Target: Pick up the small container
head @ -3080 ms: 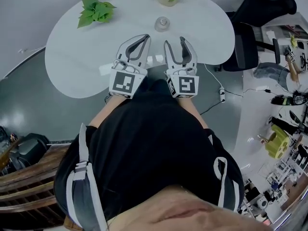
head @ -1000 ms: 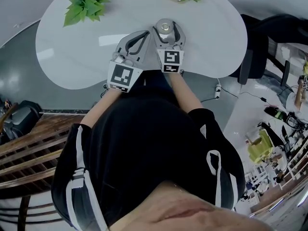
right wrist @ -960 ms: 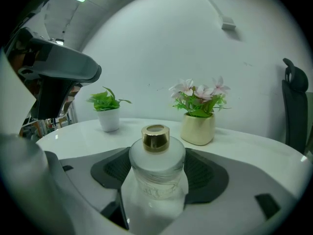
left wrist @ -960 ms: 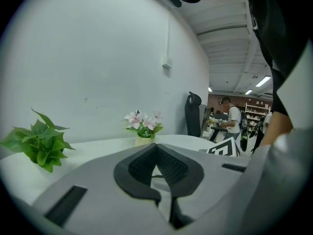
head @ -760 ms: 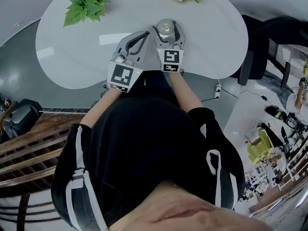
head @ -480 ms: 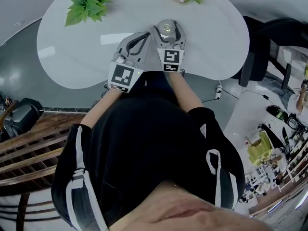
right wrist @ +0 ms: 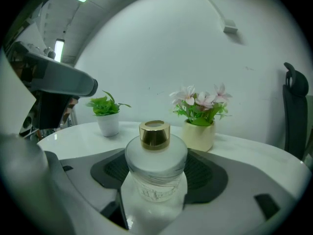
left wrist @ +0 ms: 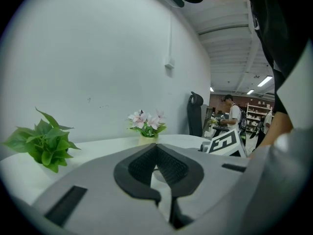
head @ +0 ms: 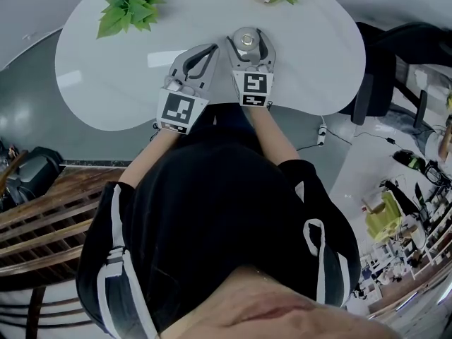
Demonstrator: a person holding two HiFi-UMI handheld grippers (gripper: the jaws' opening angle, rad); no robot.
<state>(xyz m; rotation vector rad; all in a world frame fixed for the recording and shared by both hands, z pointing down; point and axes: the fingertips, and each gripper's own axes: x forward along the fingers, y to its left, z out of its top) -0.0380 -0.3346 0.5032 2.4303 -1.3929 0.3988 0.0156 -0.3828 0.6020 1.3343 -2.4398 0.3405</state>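
Small frosted-glass container with gold cap [right wrist: 156, 163]: on white round table [head: 311, 55], pinched between pads of right gripper [head: 248, 44]. Left gripper [left wrist: 156, 148]: pressed together, empty, just beside. Step: grasp apparently set. Next: straight lift, container upright.

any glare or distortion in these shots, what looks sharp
Head view: bright glare patch on the table, edges bent by the wide lens. Right gripper view: small container sharp, gold cap glinting. Left gripper view: round fisheye frame, black corners.
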